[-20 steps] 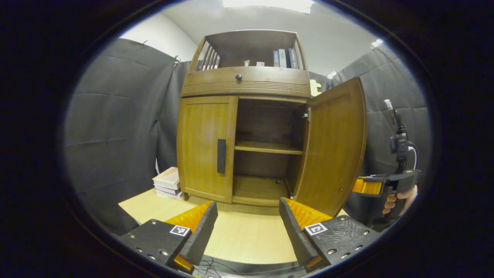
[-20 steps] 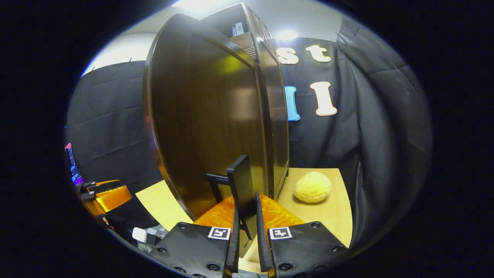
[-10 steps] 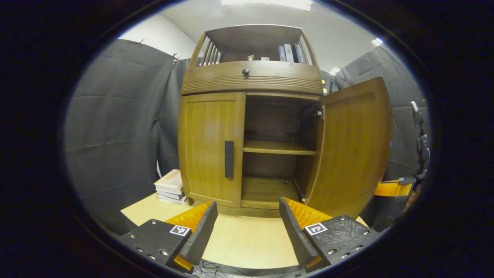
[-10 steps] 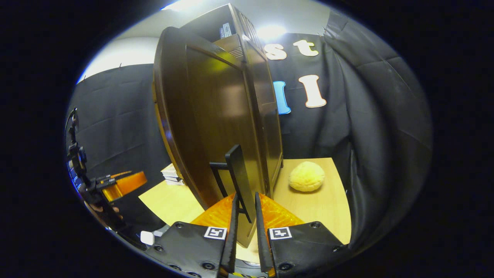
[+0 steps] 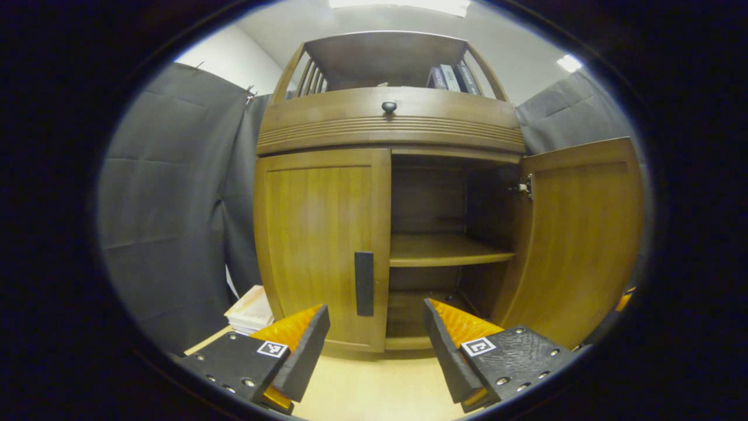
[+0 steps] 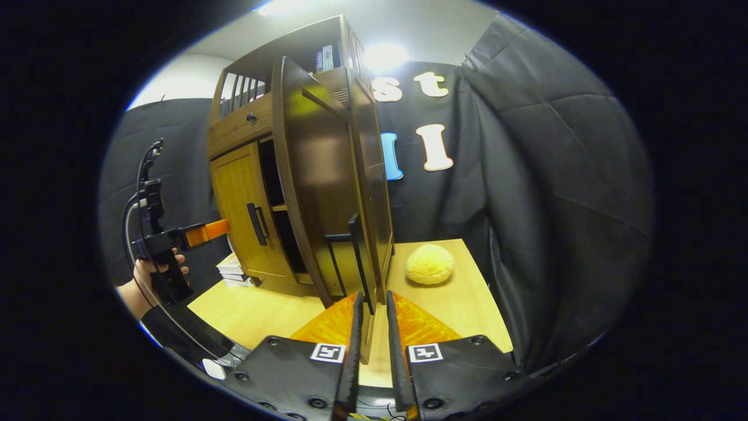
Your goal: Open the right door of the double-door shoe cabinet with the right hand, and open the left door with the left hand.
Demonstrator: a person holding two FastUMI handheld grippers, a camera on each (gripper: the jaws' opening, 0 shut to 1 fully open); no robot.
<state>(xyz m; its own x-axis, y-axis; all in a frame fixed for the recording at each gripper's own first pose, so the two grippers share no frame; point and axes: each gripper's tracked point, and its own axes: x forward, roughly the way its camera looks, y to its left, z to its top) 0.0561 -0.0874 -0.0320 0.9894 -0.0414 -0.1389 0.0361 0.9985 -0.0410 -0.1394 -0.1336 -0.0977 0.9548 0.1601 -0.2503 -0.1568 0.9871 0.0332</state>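
cabinet (image 5: 385,123): 1 | doors (image 5: 321,245): 2 | shelf books (image 5: 453,77): 3 | hand-held grippers (image 5: 374,345): 2

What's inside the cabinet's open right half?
Behind the swung-out right door, the cabinet shows one bare wooden shelf and a dark back panel. The bottom compartment is partly hidden by the left gripper; the closed left door covers the rest.

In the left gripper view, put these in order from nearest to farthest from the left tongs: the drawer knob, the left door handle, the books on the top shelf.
1. The left door handle, just ahead of the open left tongs, on the closed left door.
2. The drawer knob, higher, on the drawer front.
3. The books, upper right on the open top shelf, set back.
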